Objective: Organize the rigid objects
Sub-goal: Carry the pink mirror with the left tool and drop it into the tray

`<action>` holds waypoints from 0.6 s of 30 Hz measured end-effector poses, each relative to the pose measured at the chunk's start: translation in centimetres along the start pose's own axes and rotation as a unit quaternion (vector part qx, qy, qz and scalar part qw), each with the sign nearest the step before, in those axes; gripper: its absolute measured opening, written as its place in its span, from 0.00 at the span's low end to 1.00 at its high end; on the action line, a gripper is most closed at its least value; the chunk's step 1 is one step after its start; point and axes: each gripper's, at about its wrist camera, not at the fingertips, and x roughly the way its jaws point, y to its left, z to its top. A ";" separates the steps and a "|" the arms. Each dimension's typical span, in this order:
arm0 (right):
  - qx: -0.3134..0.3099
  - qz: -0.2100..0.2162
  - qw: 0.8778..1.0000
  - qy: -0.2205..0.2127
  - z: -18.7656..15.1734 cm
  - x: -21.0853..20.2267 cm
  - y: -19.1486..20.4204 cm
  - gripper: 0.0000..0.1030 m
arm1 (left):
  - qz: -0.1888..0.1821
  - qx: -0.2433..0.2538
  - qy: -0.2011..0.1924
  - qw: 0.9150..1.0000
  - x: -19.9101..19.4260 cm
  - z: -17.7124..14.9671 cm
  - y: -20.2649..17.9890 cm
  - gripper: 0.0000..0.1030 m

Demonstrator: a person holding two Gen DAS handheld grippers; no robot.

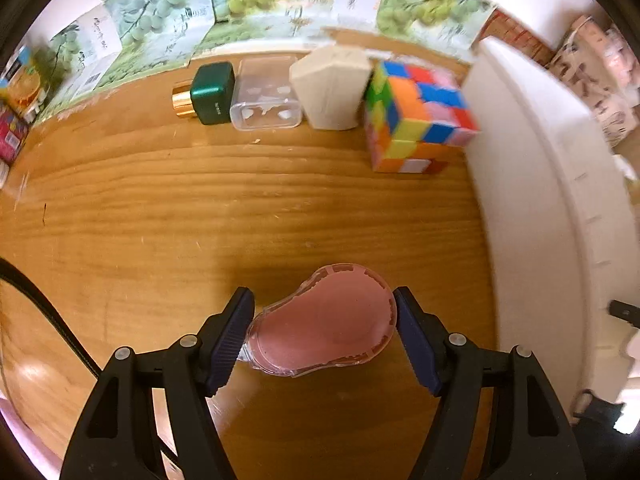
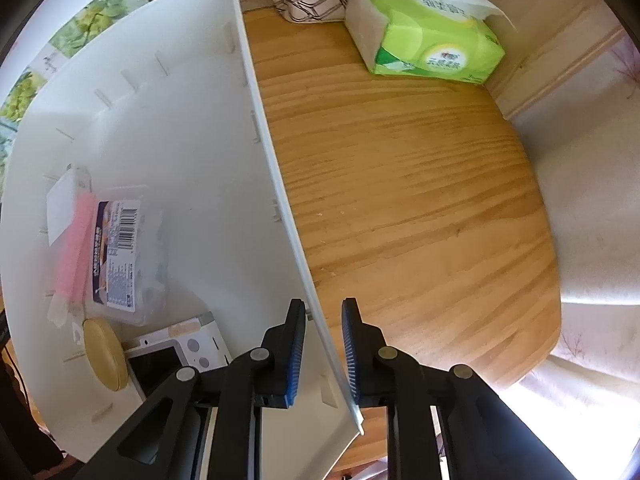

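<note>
Two claws are in use. The left claw has its blue pads on either side of a pink teardrop-shaped correction-tape dispenser in a clear plastic shell; both pads appear to touch the shell's sides, so the dispenser reads as clamped, above the wooden worktop. The right claw straddles the thin wall of a white plastic storage bin, one pad inside and one outside, jaws drawn close; whether they actually press on the wall cannot be told.

Only the left wrist view shows the row at the worktop's far edge: a dark green box with a gold cap, a clear plastic case, a cream faceted container and a multicoloured puzzle cube, the cube just beside the bin's outer wall.

Only the right wrist view shows the bin's interior: a barcoded clear pack, a pink strip, a tan round disc and a white device with a screen. A green tissue pack lies on the worktop beyond the bin.
</note>
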 end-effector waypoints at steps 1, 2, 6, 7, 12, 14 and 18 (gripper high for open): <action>-0.005 0.002 1.000 -0.002 -0.1 0.0 0.0 0.17 | -0.009 -0.003 -0.013 1.000 -0.7 -0.4 -0.1 0.72; -0.011 0.004 1.000 -0.003 -0.2 -0.1 -0.1 0.17 | -0.017 -0.005 -0.024 1.000 -1.4 -0.7 -0.2 0.72; -0.028 0.015 0.999 -0.008 -0.8 -0.3 -0.4 0.14 | -0.041 -0.003 -0.085 0.995 -4.5 -1.5 -1.2 0.72; -0.032 0.019 0.999 -0.010 -1.0 -0.3 -0.4 0.14 | -0.041 -0.002 -0.096 0.994 -5.1 -1.6 -1.5 0.72; -0.050 0.040 0.998 -0.015 -0.9 -0.4 -0.7 0.11 | -0.044 0.009 -0.130 0.990 -7.2 -1.3 -3.1 0.72; -0.060 0.043 0.997 -0.018 -1.1 -0.4 -0.9 0.10 | -0.052 0.014 -0.144 0.988 -8.1 -1.6 -3.6 0.72; -0.079 0.047 0.996 -0.021 -1.2 -0.3 -0.8 0.09 | -0.058 0.026 -0.163 0.985 -9.4 -1.7 -5.0 0.72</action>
